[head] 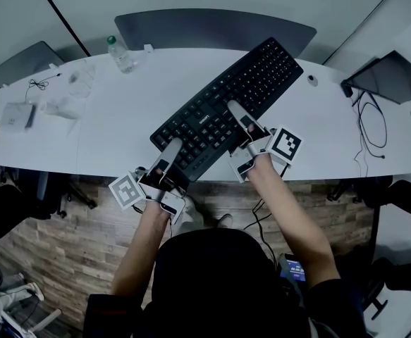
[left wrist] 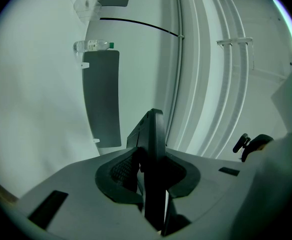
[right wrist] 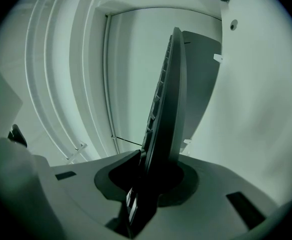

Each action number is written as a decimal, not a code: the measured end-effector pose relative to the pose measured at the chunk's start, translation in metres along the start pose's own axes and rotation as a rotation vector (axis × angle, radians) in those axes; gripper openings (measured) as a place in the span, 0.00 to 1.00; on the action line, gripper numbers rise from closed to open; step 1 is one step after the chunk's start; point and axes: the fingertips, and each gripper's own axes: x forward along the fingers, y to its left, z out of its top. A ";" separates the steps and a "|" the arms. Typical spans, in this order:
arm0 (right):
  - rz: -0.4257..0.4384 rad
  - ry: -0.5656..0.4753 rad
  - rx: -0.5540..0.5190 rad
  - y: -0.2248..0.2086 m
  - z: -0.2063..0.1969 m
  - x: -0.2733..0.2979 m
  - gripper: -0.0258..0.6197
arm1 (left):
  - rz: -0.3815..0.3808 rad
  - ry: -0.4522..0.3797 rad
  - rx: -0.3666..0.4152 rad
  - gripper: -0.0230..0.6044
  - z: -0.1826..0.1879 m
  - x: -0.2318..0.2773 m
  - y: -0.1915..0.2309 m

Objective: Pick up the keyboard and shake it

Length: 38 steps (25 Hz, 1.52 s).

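Gripping stage: black plastic keyboard (head: 226, 101), angled across the white table's (head: 106, 136) near edge, near long side clamped by my left gripper (head: 168, 153) and my right gripper (head: 237, 113); next, I judge, an even joint lift, then shaking.

The black full-size keyboard (head: 226, 97), keys up, lies diagonally over the white table (head: 106, 132), its left end jutting past the front edge, its near long edge pinched by the left gripper (head: 170, 150) and the right gripper (head: 235, 111).
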 end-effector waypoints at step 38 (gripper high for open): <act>-0.113 0.083 -0.019 -0.036 0.008 0.008 0.17 | 0.137 -0.085 0.252 0.06 0.049 -0.057 0.033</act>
